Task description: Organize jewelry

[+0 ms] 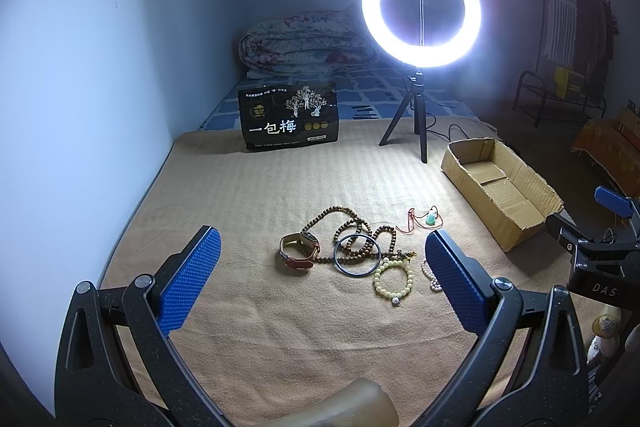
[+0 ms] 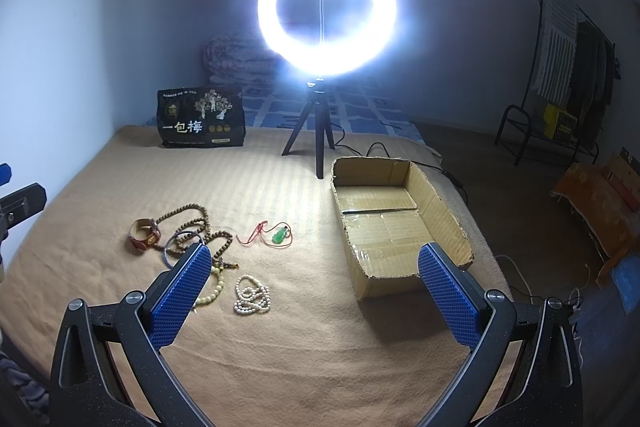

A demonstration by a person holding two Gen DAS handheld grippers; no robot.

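Note:
Jewelry lies in a cluster on the tan blanket (image 1: 280,327): a brown-strap watch (image 1: 299,250), a long wooden bead string (image 1: 352,227), a dark bangle (image 1: 357,255), a yellow bead bracelet (image 1: 393,277), a white pearl strand (image 2: 252,295) and a green pendant on red cord (image 2: 279,235). An empty cardboard box (image 2: 396,223) lies to the right of them. My left gripper (image 1: 322,247) is open and empty, above and short of the cluster. My right gripper (image 2: 316,259) is open and empty, between the jewelry and the box. It also shows at the right edge of the left wrist view (image 1: 616,203).
A lit ring light on a black tripod (image 2: 320,131) stands behind the box, its cable trailing right. A black snack bag (image 1: 290,115) stands at the back, a folded quilt (image 1: 308,41) behind it. The wall runs along the left; the bed edge drops off right.

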